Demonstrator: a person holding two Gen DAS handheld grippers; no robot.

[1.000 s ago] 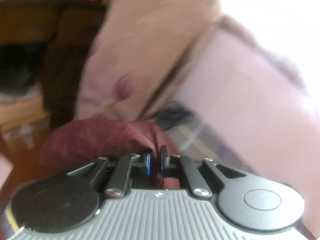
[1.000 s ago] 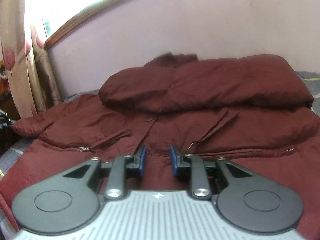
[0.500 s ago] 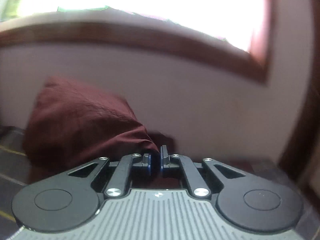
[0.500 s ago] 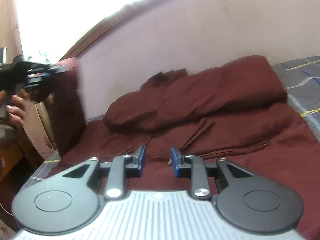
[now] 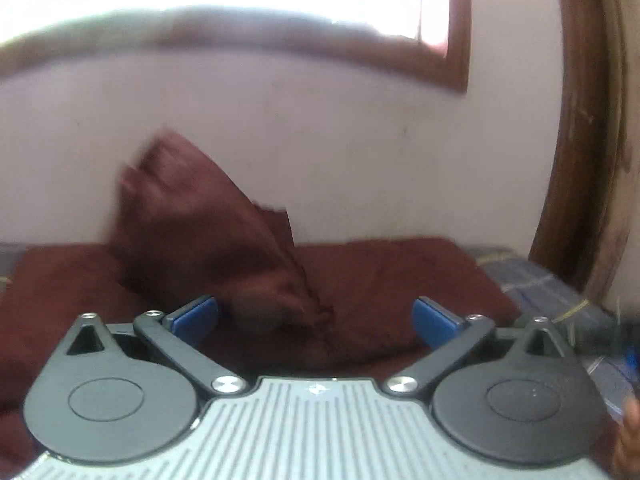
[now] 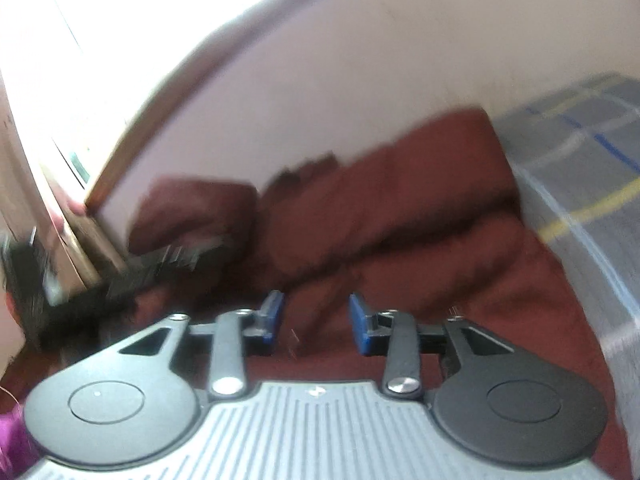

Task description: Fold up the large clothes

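A large maroon coat [image 6: 400,220] lies spread on the bed, its upper part folded over along the wall. In the left wrist view one maroon sleeve [image 5: 200,220] stands up blurred in the air just beyond my left gripper [image 5: 314,318]. That gripper's jaws are opening wide, and the blue pads [image 5: 192,316] stand clear of the cloth. My right gripper [image 6: 316,320] hovers low over the coat's front. Its jaws are opening too, with nothing pinched between them. The left gripper [image 6: 152,268] also shows as a dark blur at the left of the right wrist view, below the sleeve [image 6: 188,208].
A grey sheet with yellow and blue lines [image 6: 580,152] covers the bed to the right of the coat. A pale wall [image 5: 320,140] and a wooden window frame [image 5: 456,40] stand behind. A brown wooden post [image 5: 580,160] rises at the right. A curtain [image 6: 24,184] hangs at the left.
My left gripper swung from the curtain side across over the coat with the sleeve, then its jaws sprang wide and let the cloth go. My right gripper's jaws widened and the view tilted.
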